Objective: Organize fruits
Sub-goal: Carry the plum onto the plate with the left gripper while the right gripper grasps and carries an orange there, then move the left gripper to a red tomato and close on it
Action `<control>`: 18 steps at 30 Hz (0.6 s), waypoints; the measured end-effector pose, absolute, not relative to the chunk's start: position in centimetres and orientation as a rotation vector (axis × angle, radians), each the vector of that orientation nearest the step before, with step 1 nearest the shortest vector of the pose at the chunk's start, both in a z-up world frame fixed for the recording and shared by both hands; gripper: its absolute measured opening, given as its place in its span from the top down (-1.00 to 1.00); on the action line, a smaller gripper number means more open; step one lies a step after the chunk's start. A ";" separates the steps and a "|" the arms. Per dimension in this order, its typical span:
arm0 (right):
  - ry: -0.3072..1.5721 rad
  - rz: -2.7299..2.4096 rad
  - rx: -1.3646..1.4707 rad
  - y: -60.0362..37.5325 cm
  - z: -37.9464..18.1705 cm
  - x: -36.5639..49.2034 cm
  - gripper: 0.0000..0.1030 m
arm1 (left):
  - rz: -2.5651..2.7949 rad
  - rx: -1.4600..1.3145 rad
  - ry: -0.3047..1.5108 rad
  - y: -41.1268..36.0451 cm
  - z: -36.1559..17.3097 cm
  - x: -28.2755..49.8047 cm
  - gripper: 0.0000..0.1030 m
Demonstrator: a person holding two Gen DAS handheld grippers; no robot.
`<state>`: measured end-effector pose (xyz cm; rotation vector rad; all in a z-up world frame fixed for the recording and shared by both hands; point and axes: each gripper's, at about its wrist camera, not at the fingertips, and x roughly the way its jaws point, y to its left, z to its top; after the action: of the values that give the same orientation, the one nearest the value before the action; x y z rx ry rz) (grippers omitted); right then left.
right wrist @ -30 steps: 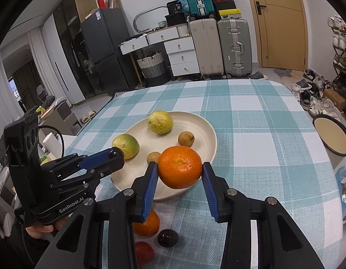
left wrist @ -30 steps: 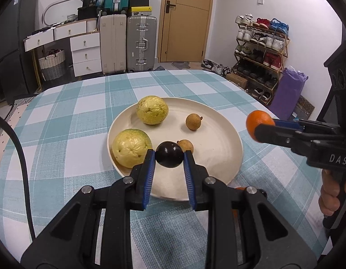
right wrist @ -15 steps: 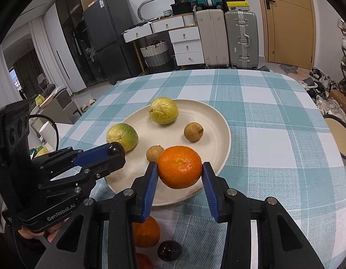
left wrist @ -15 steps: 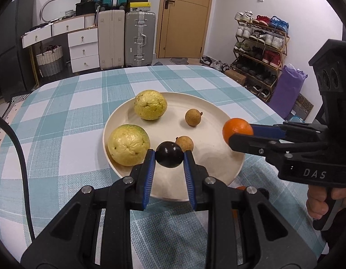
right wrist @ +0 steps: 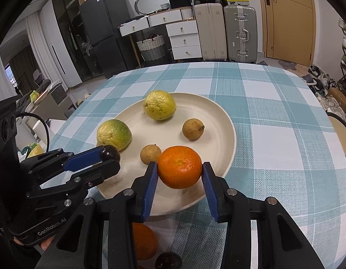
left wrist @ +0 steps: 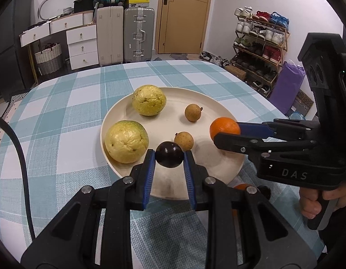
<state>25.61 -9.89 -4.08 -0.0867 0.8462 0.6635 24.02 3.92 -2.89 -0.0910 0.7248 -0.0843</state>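
We've got both grippers over the cream plate [left wrist: 220, 103] on the checked counter [left wrist: 60, 103]. L gripper [left wrist: 169, 157]: jaws pinching a small dark round fruit [left wrist: 169, 154], held over the plate's near edge, just in front of the nearer brown longan-like fruit [left wrist: 183, 140]. R gripper [right wrist: 180, 170]: jaws pinching an orange [right wrist: 180, 167] by its sides, held over the near-right part of the plate; from the L wrist view it comes in from the right w/ the orange at its tip, and a person's hand [left wrist: 316, 201] is on its handle.

On the plate: two big yellow-green fruits, one at the far side [left wrist: 149, 100], one at the near left [left wrist: 126, 141], apart from each other. A second small brown fruit [left wrist: 192, 112] sits toward the far right, apart from the others.

Off the plate, on the counter near us in the R wrist view: another orange [right wrist: 142, 241] and another dark fruit [right wrist: 168, 260], both partly hidden behind the gripper body. Can't tell whether they touch.
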 end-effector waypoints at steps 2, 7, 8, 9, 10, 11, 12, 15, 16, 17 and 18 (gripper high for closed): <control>0.847 0.656 -0.089 -9.8 -4.1 25.6 0.20 | -0.079 -0.090 0.724 3.9 -2.9 24.0 0.55; 0.822 0.620 -0.063 -10.7 -3.3 25.3 0.09 | -0.062 -0.072 0.694 3.9 -2.5 23.3 0.55; 0.812 0.614 -0.053 -11.1 -3.0 25.1 0.05 | -0.058 -0.065 0.694 3.9 -2.5 23.2 0.55; 0.804 0.611 -0.048 -11.4 -2.7 24.9 0.03 | -0.058 -0.060 0.695 3.9 -2.5 23.1 0.54; 0.793 0.607 -0.043 -11.9 -2.3 24.5 0.01 | -0.059 -0.059 0.695 3.8 -2.3 22.9 0.53; 0.786 0.601 -0.041 -12.3 -2.0 24.1 -0.02 | -0.061 -0.062 0.694 3.8 -2.3 22.7 0.51; 0.782 0.600 -0.040 -12.6 -1.8 23.7 -0.10 | -0.064 -0.066 0.694 3.8 -2.2 22.5 0.43; 0.750 0.583 -0.056 -13.8 -0.8 22.2 -0.34 | -0.042 -0.076 0.687 4.0 -1.7 21.6 -0.09; 0.735 0.581 -0.059 -14.2 -0.5 21.6 -0.39 | -0.035 -0.077 0.676 4.0 -1.4 21.0 -0.32; 0.728 0.583 -0.057 -14.6 -0.2 21.1 -0.51 | -0.030 -0.078 0.665 4.0 -1.2 20.5 -0.43; 0.721 0.586 -0.047 -15.1 0.1 20.5 -0.58 | -0.027 -0.078 0.653 4.0 -0.8 20.0 -0.61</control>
<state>20.54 -15.06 0.10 -0.0472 0.7207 0.5860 19.97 3.99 -0.84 -0.0783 0.6527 -0.0274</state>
